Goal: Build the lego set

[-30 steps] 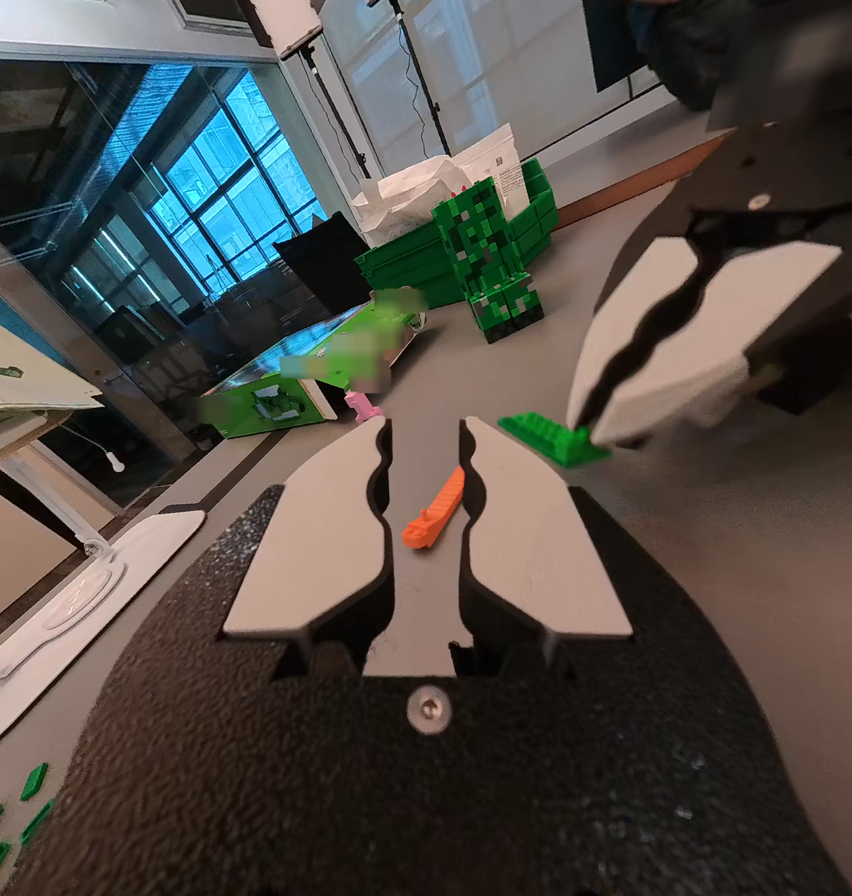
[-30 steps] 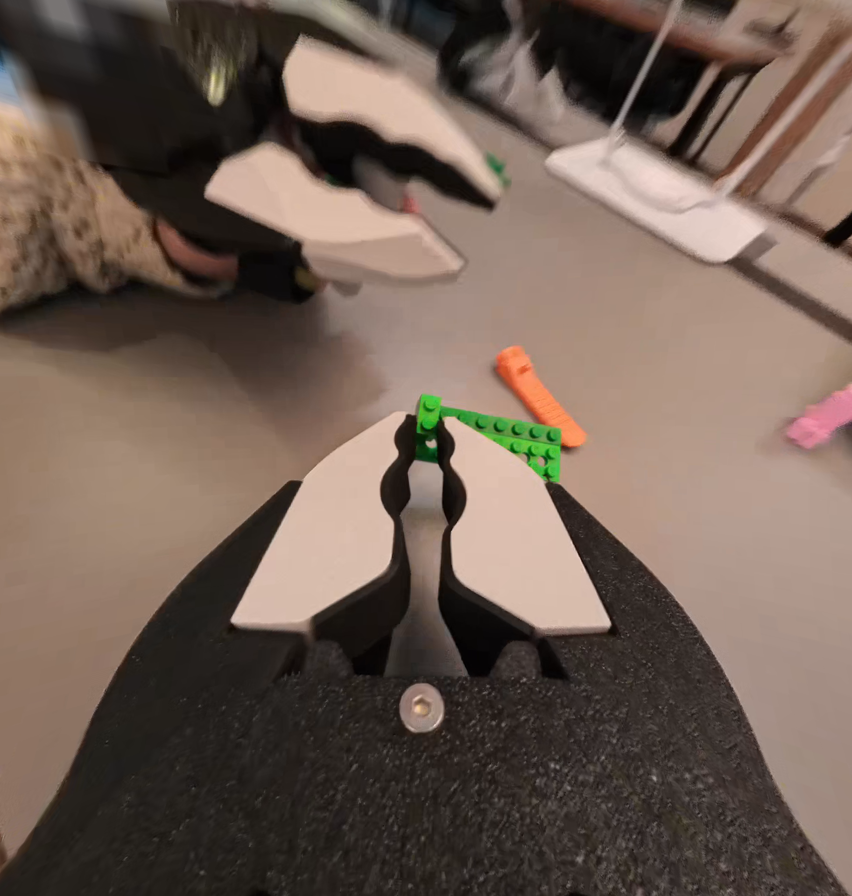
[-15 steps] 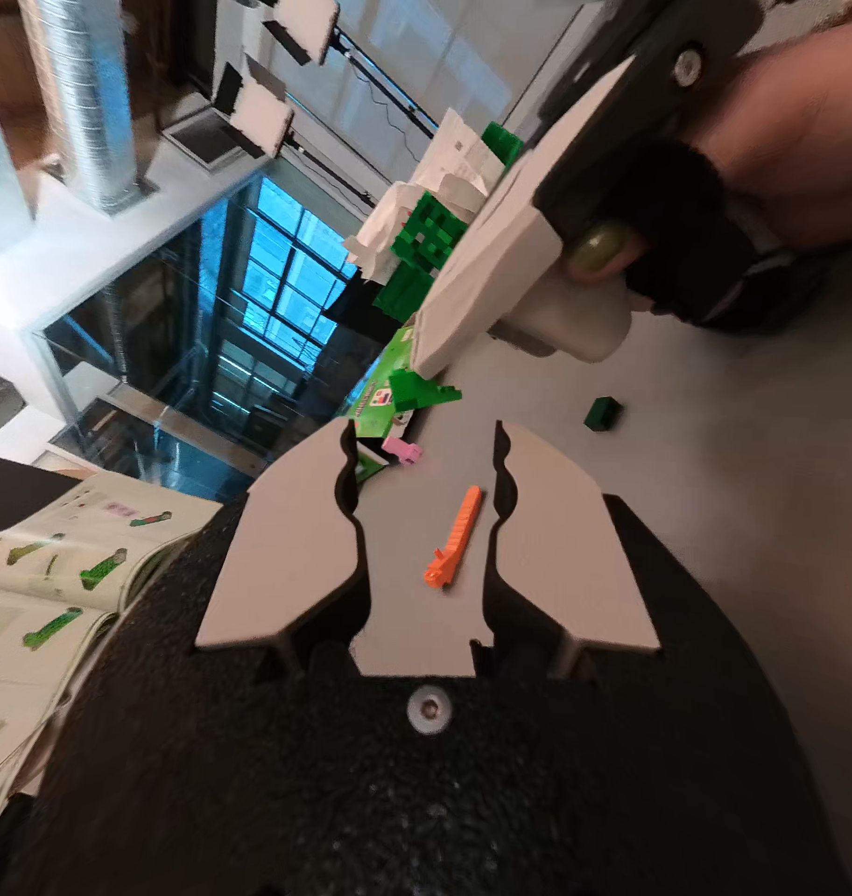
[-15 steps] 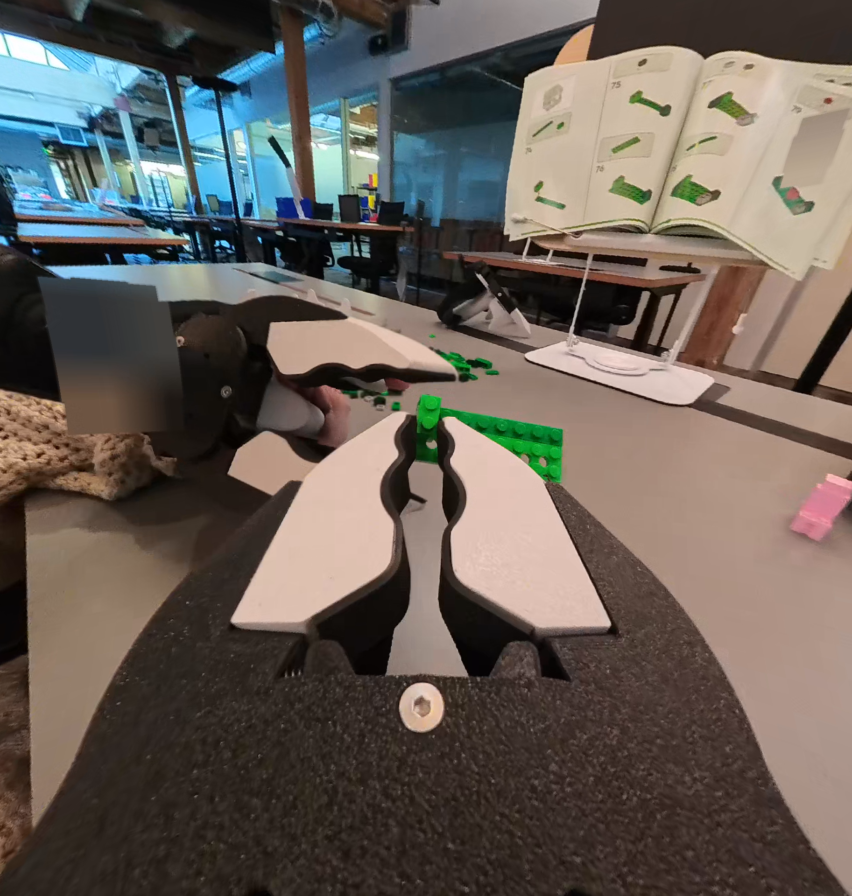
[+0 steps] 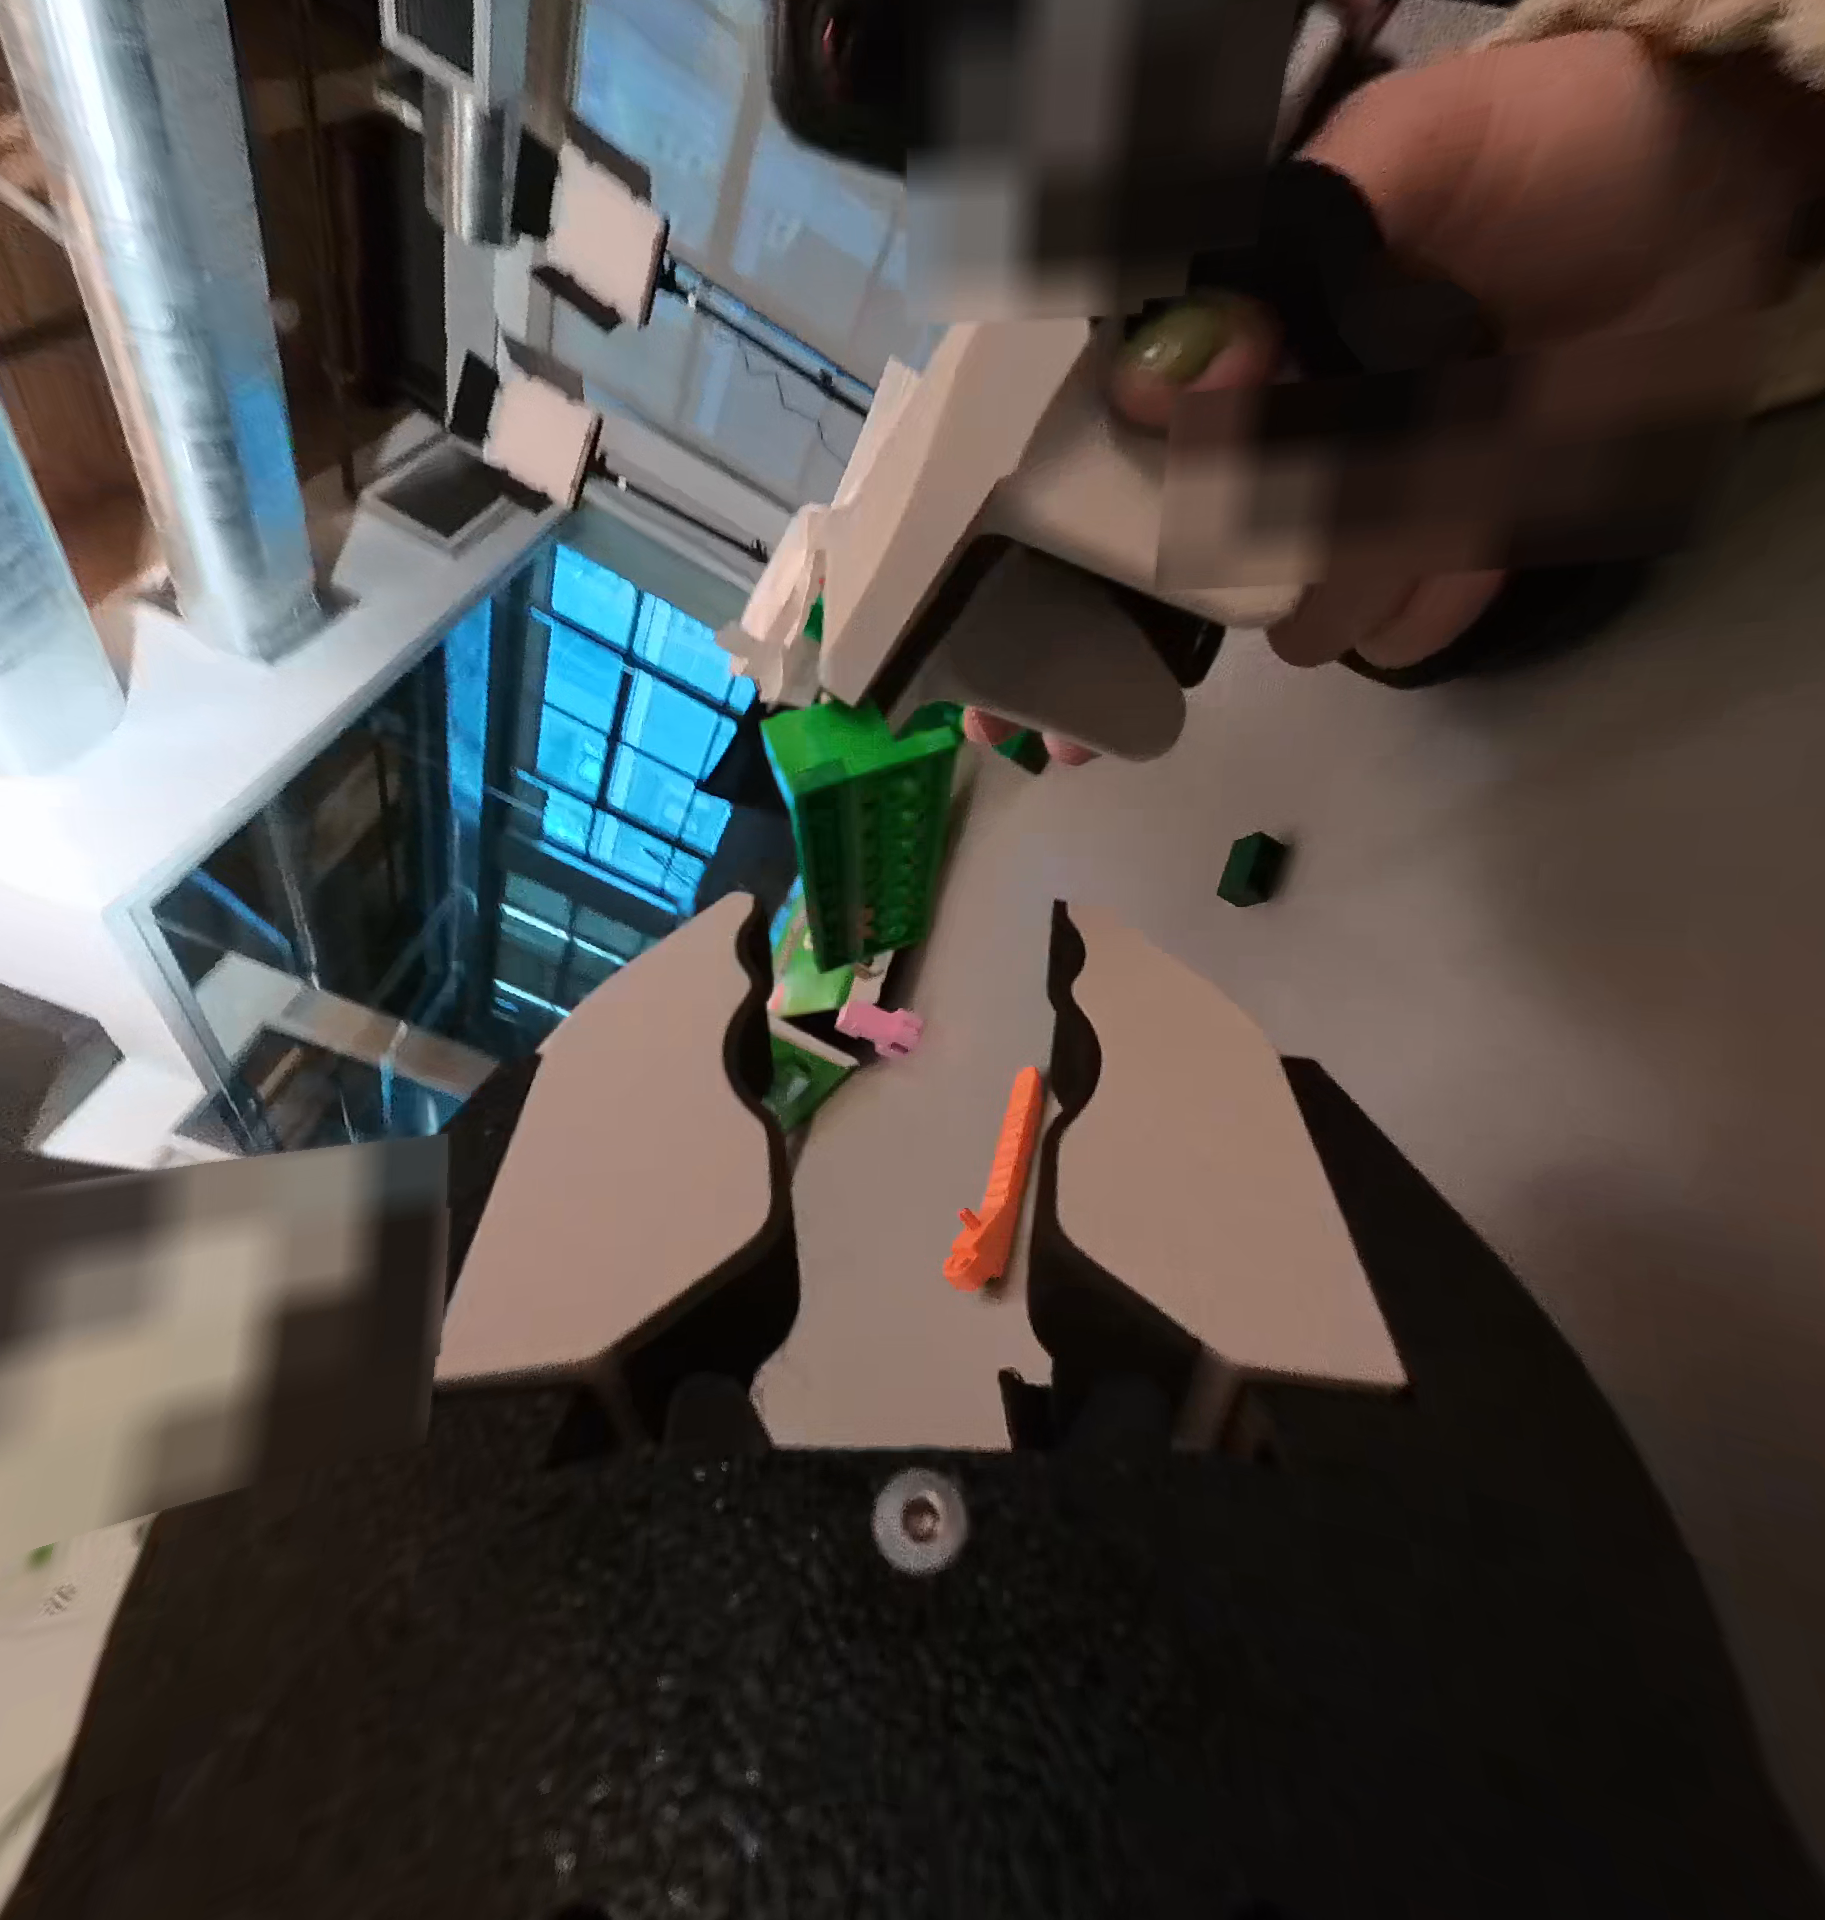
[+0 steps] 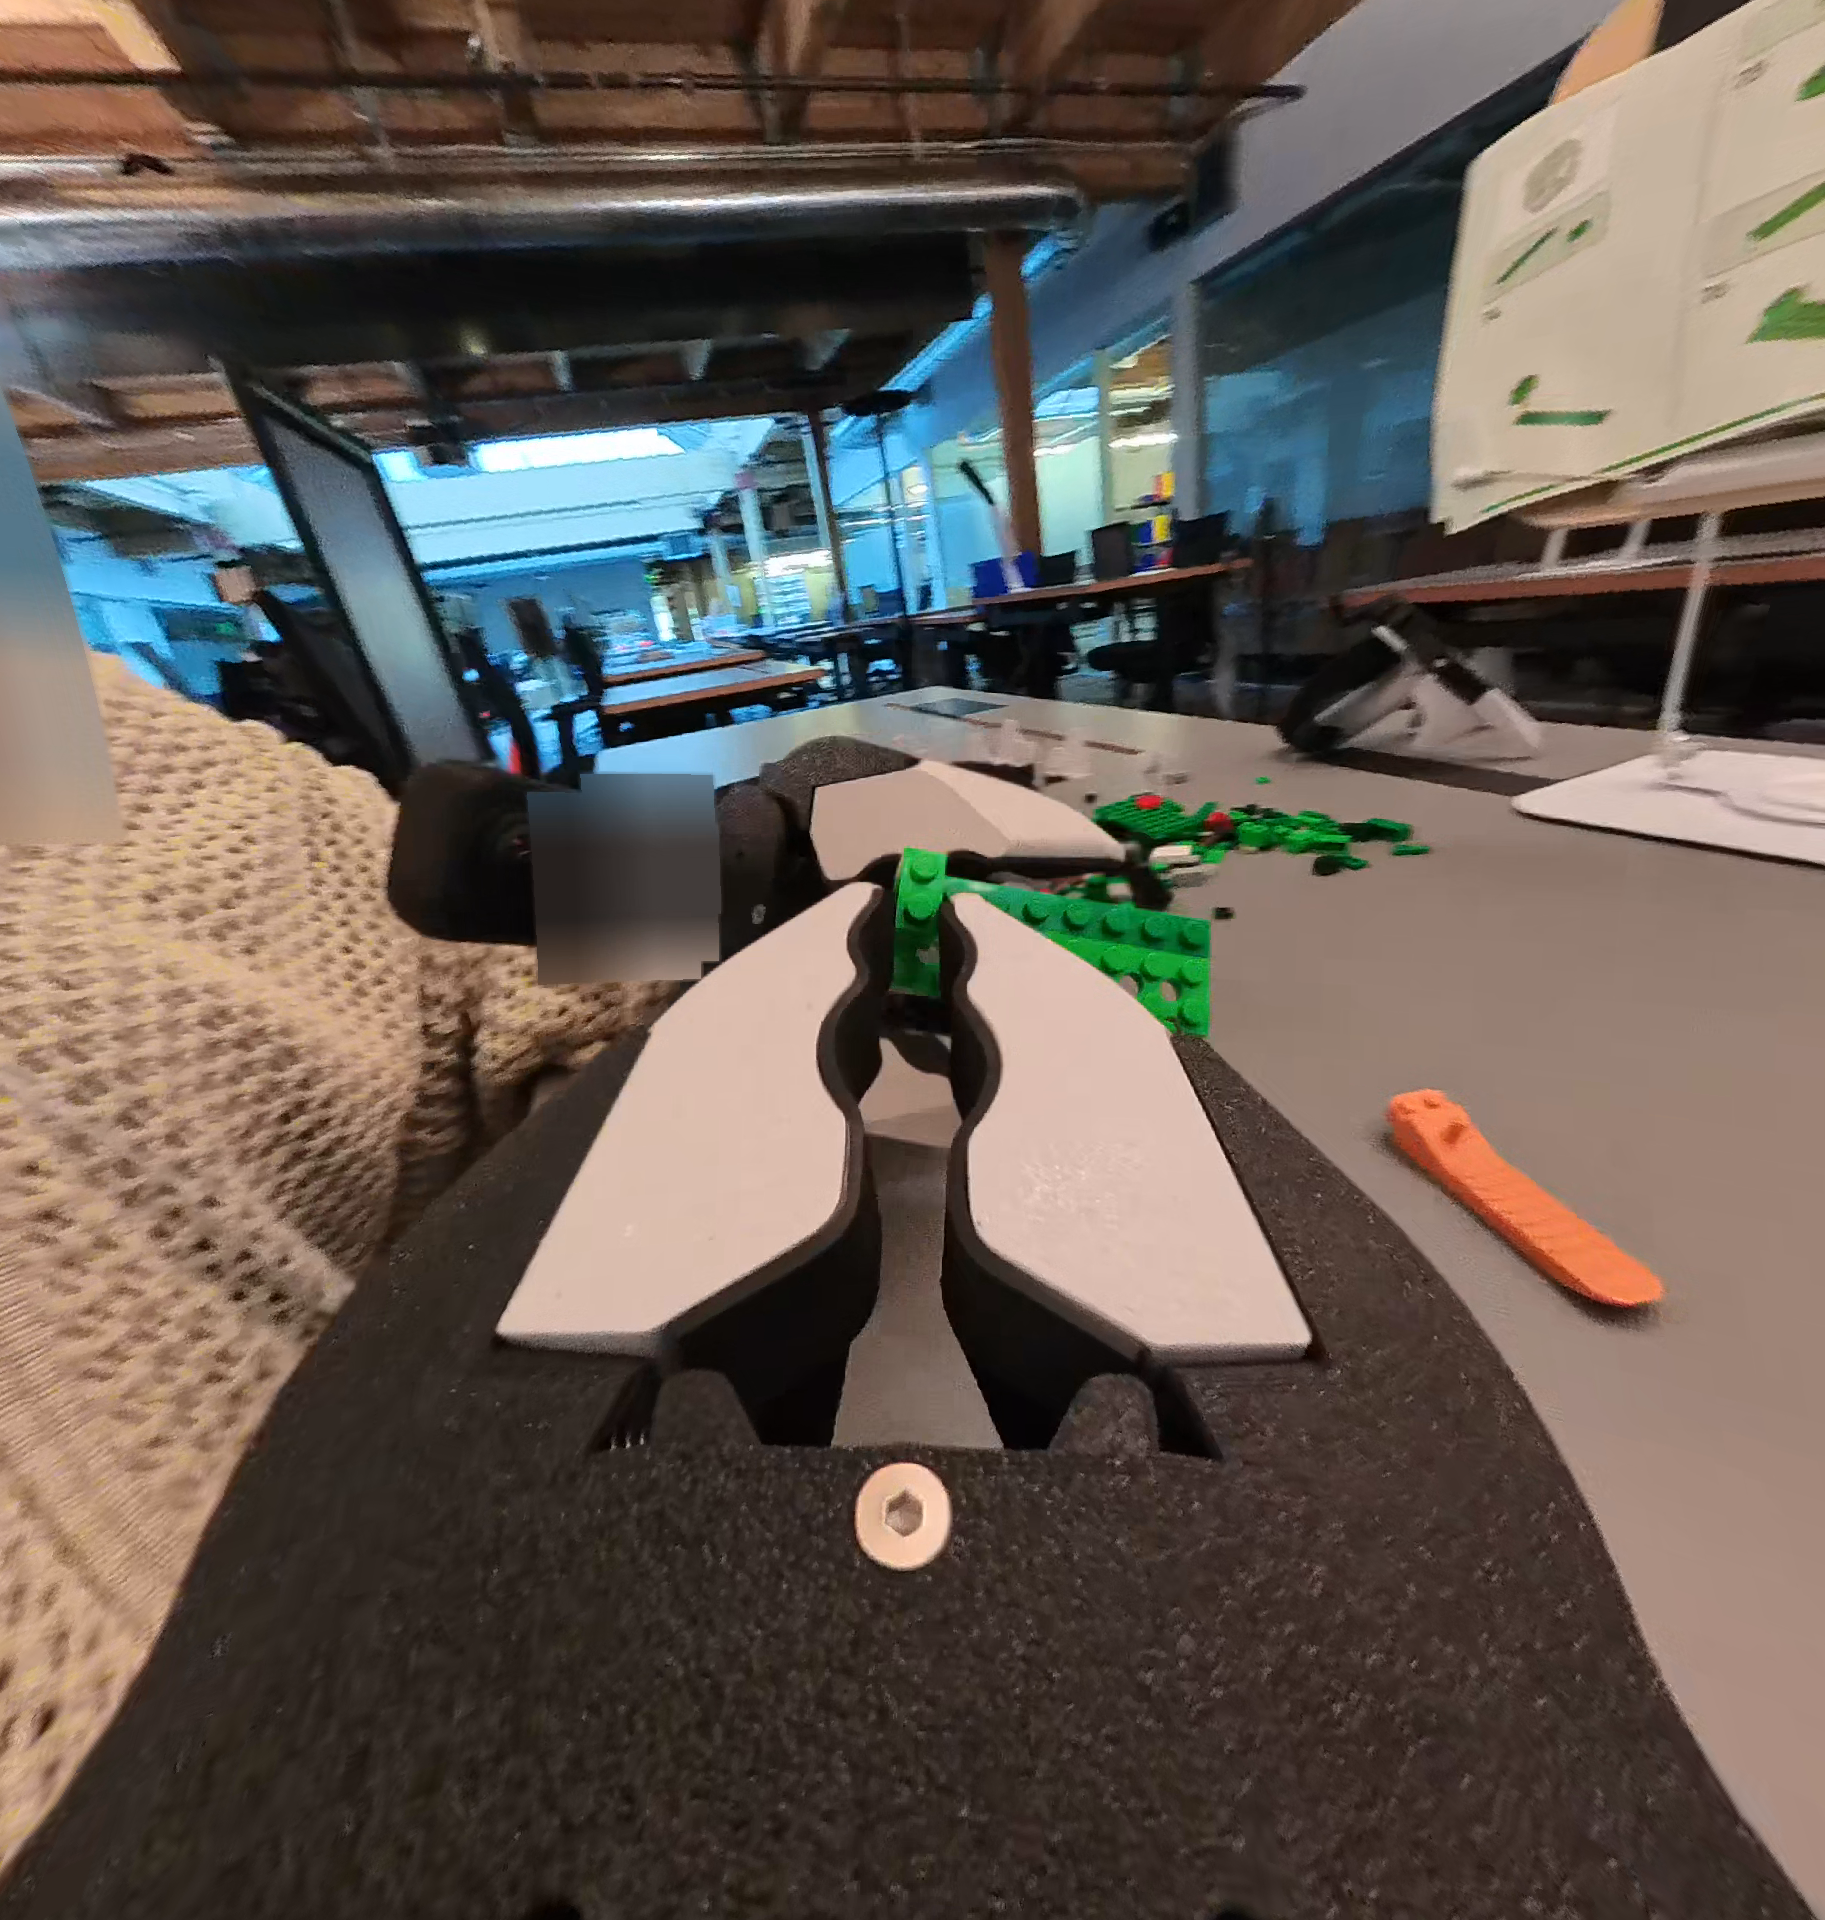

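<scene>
My right gripper (image 6: 913, 914) is shut on the end of a green studded lego plate (image 6: 1105, 951) and holds it in the air above the grey table. The same plate (image 5: 866, 831) hangs from the right gripper (image 5: 814, 665) in the left wrist view, just beyond my left gripper's tips. My left gripper (image 5: 903, 925) is open and empty, tilted over the table. In the right wrist view the left gripper (image 6: 1131, 868) sits just behind the plate.
An orange brick separator (image 5: 996, 1184) (image 6: 1521, 1200) lies on the table. A pink piece (image 5: 877, 1027) and a dark green brick (image 5: 1249, 868) lie near. Loose green bricks (image 6: 1251, 831) are piled farther back. An open instruction booklet (image 6: 1656, 270) stands on a white stand. One gripper's finger ends stand about 4 centimetres off the other's. From the left gripper's tips to the dark green brick (image 5: 1249, 868) is close to 8 centimetres.
My right gripper lifted the green plate off the table and carried it toward the left gripper. My left gripper opened wider and rolled to a tilted pose.
</scene>
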{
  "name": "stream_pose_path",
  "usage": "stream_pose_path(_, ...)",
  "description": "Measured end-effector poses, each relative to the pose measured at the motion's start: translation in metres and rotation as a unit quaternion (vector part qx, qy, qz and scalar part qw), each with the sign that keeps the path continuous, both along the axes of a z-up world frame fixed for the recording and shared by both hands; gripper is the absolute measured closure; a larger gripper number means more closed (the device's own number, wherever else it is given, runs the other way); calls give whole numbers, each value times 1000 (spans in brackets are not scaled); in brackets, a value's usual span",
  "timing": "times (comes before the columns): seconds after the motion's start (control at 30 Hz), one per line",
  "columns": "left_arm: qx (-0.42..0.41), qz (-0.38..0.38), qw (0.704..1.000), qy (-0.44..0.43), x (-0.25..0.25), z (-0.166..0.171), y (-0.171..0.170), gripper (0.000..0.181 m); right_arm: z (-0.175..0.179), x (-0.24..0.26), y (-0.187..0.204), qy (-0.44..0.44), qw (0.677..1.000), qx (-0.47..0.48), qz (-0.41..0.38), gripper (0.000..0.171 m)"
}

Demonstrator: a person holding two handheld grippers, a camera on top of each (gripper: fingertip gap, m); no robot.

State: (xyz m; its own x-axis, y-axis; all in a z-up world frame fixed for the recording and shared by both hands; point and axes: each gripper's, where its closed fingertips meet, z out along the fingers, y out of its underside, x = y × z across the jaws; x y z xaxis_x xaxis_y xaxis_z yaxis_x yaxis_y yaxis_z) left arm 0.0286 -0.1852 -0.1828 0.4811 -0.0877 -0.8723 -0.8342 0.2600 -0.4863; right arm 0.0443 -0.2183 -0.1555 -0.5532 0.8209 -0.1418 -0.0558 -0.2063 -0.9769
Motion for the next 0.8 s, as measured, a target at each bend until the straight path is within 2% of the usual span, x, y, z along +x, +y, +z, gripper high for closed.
stream_pose_path(0.23, 20, -15, 997, 73, 9, -6, -5, 144, -21, 12, -13, -64, 992, 89, 62, 164)
stream_pose_path(0.33, 24, -22, 995, 99, 14, -9, -8, 159, -23, 16, -17, -69, 990, 99, 73, 164)
stream_pose_path(0.4, 22, -23, 993, 111, 15, -12, -8, 176, -24, 16, -18, -72, 989, 100, 76, 162)
stream_pose_path(0.47, 15, -20, 993, 115, 14, -15, -7, 177, -23, 15, -17, -70, 990, 101, 69, 152)
stream_pose_path(0.6, 14, 5, 993, 116, 4, -15, -2, 177, -17, 16, -3, -47, 993, 104, 20, 143)
stream_pose_path(0.67, 11, 37, 993, 114, -7, -13, 3, 177, -18, 16, 17, -57, 988, 135, -50, 140)
stream_pose_path(0.73, 1, 76, 991, 106, -21, -12, 9, 177, -29, 18, 46, -112, 968, 181, -129, 146)
stream_pose_path(0.8, -18, 84, 991, 102, -26, -15, 11, 177, -47, 25, 62, -198, 944, 220, -145, 151)
